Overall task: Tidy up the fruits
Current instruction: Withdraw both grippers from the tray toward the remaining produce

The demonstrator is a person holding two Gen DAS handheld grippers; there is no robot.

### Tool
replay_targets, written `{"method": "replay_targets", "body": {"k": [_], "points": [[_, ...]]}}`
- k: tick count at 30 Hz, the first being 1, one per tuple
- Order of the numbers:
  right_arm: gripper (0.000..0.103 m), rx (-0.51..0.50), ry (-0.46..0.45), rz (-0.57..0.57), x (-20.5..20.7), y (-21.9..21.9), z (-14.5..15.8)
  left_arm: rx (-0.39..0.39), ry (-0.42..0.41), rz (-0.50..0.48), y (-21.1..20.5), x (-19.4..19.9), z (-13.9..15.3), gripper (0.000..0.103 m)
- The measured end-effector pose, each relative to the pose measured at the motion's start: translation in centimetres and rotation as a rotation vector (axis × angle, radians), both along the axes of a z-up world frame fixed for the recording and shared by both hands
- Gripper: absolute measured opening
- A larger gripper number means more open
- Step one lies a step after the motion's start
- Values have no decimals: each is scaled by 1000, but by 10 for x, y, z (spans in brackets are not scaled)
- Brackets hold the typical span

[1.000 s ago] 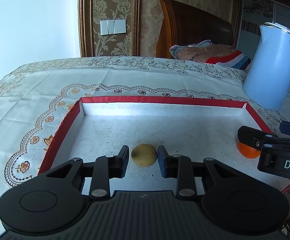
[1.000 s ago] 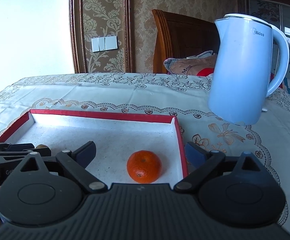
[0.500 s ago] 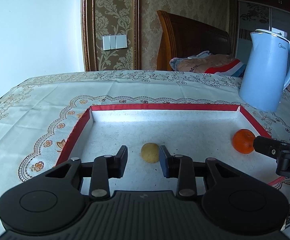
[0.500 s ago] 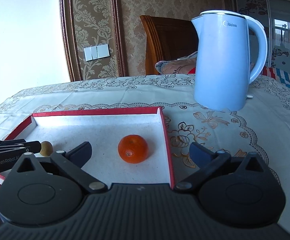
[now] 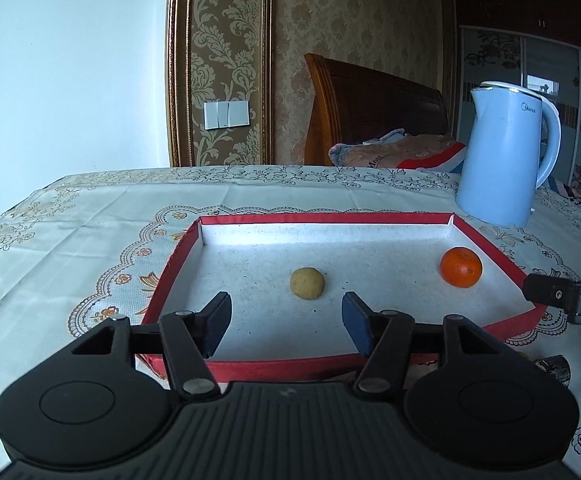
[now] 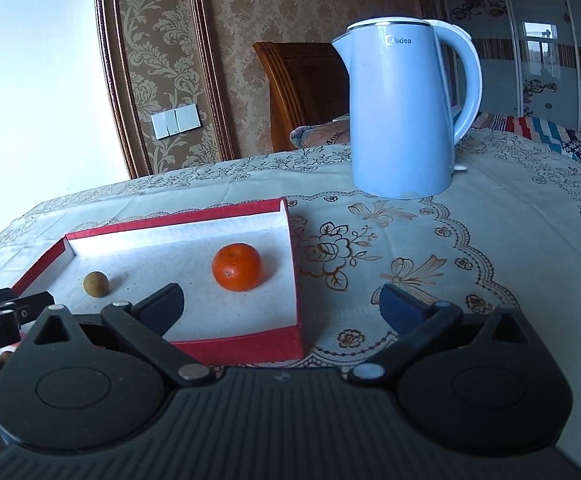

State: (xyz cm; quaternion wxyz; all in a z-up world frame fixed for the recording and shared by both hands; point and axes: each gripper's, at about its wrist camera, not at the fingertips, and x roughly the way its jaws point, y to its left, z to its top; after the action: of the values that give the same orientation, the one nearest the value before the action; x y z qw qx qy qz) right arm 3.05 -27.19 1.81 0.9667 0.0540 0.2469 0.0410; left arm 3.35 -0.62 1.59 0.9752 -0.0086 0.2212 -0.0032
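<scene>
The left gripper, jaws just opened and empty, sits before the red tray; inside lie a small tan fruit, perhaps a longan, and an orange. The right gripper, spread wide, holds nothing; its view alone shows the tablecloth right of the tray.

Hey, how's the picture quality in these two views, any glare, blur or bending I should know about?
Left wrist view: sharp, no motion blur; the wall at upper left is washed out, and the tray's far inner wall glares white. Right wrist view: also sharp; fisheye bends the wall panelling and tilts the kettle; the orange casts only a soft shadow.
</scene>
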Motion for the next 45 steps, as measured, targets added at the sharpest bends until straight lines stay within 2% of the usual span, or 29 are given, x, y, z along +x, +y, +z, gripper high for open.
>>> {"method": "replay_targets", "body": {"k": [4,10,13,15,20,22,25,31,35,40,45], "points": [[103,-60,-32,-7,-12,5,0,-60,-27,24,16,-17,2,65],[103,-41,-19,-17,-13,0,0,-119,-39,59,39,-40,0,65],[103,-40,-9,-21,-12,0,-1,-98,-15,63,46,-47,-5,66],[103,-41,-5,-19,-12,0,-2,-68,8,56,47,-50,-12,75],[103,-40,5,-20,-12,0,-4,-64,43,40,51,-53,-16,75],[103,-35,8,-24,-12,-1,-4,-32,77,15,45,-50,-19,75],[103,-29,13,-28,-11,-2,-4,29,102,32,37,-48,-22,75],[103,-23,9,-33,-15,-4,-4,21,195,39,40,-35,-29,75],[103,8,6,-28,-31,-13,-5,18,185,11,40,-38,-30,75],[103,112,13,20,-56,-29,-9,28,192,6,37,-36,-30,75],[103,73,20,71,-63,-19,-9,33,195,6,36,-37,-30,75]]}}
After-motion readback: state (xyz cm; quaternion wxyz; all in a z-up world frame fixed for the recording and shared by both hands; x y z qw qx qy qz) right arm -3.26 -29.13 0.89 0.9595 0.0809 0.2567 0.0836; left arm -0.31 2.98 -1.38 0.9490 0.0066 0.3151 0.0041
